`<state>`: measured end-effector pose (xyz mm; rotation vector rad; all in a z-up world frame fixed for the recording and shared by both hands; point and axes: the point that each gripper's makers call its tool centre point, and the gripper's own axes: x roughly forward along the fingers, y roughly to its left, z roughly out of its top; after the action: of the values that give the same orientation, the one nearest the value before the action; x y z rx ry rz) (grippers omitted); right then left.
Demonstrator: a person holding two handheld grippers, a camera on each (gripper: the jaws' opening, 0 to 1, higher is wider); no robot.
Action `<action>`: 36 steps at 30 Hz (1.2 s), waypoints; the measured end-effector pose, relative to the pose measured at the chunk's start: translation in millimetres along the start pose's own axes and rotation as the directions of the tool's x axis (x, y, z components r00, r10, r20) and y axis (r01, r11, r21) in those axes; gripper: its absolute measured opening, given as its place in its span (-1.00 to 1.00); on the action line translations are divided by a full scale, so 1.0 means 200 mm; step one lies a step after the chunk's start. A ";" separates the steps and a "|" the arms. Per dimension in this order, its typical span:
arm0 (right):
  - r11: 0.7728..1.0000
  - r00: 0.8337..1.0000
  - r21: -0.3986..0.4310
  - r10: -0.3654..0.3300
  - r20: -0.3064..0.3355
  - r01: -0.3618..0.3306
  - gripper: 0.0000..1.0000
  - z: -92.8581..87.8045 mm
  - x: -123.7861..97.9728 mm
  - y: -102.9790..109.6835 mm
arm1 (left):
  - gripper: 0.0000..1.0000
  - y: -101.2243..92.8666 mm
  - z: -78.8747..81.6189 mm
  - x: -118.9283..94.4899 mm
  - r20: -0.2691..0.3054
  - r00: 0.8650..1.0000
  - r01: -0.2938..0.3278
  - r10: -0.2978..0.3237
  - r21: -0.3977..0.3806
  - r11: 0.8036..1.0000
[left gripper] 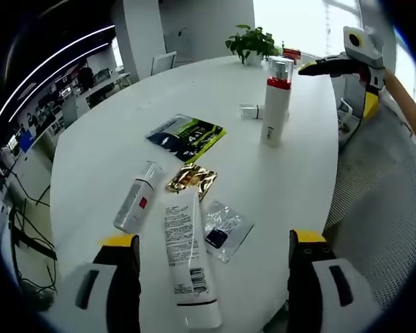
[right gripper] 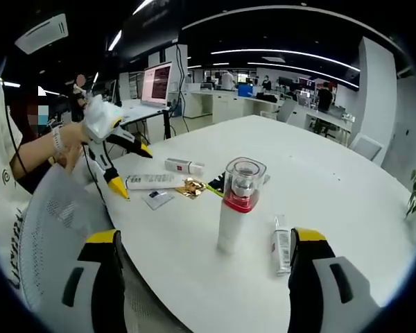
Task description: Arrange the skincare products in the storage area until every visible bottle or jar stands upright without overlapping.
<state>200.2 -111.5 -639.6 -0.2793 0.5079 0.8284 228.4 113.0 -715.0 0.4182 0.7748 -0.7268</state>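
Observation:
A tall white pump bottle (left gripper: 275, 104) with a red band and clear cap stands upright on the round white table (left gripper: 125, 111). A small white tube (left gripper: 251, 111) lies beside it. Nearer me lie a long white tube (left gripper: 187, 267), a white bottle (left gripper: 139, 196) with a red label, a gold sachet (left gripper: 192, 177), a clear sachet (left gripper: 224, 229) and a green-black packet (left gripper: 187, 135). My left gripper (left gripper: 213, 239) hangs open over the long tube's near end. My right gripper (right gripper: 204, 236) is open facing the pump bottle (right gripper: 237, 208), with the small tube (right gripper: 281, 246) to its right.
A potted plant (left gripper: 252, 43) stands at the table's far edge. A mesh chair (right gripper: 55, 229) sits by the table beside the person's hand (right gripper: 62, 146). The left gripper (right gripper: 133, 170) shows open past the lying bottle (right gripper: 184, 166). Desks and monitors fill the office behind.

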 end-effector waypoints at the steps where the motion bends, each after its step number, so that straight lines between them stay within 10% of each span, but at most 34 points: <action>1: 1.000 1.000 -0.001 0.001 -0.001 -0.001 0.99 0.00 0.00 0.00 | 0.59 0.00 -0.01 0.01 -0.013 1.000 0.000 0.000 0.007 1.000; 12: 1.000 1.000 0.026 -0.017 0.003 0.017 0.99 -0.03 -0.02 -0.02 | 0.14 0.18 -0.06 0.12 -0.098 0.990 -0.101 0.105 0.047 0.994; 36: 0.997 1.000 0.083 -0.011 -0.002 0.011 0.99 -0.08 -0.02 0.00 | 0.10 0.20 -0.13 0.25 -0.201 0.980 -0.024 0.011 -0.064 0.998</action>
<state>193.2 -120.2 -651.1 -0.2063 0.5399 0.7945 269.4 134.0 -765.3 0.4417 0.9813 -0.6469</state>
